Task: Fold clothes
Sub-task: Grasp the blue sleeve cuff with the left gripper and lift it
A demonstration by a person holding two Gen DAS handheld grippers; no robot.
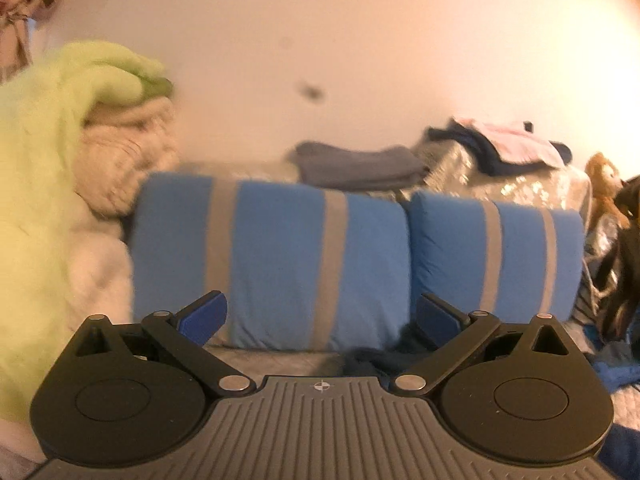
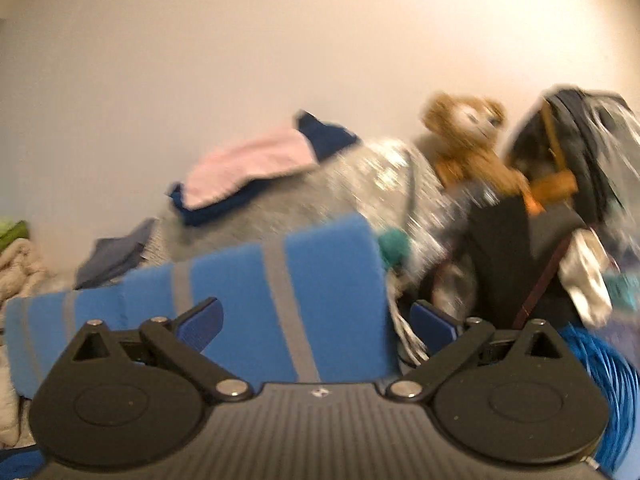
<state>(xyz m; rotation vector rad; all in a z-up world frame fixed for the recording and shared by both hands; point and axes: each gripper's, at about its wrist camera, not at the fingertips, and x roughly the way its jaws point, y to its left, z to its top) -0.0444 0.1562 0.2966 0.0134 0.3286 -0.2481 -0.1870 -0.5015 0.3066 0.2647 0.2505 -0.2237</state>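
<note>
Two grippers, left [image 1: 322,316] and right [image 2: 316,320], stand spread wide with nothing between them. Folded clothes [image 1: 516,144] lie stacked behind the blue pillows [image 1: 280,264], against the wall.

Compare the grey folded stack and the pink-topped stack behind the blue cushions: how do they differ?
The grey folded stack is one colour throughout; the pink-topped stack has a pink piece lying over dark navy cloth. The grey stack sits lower and to the left, just behind the blue cushions; the pink-topped one rests higher on the silvery cover, nearer the stuffed toy. The grey stack's edges look neater. Both lie flat near the wall, untouched by either gripper.
</note>
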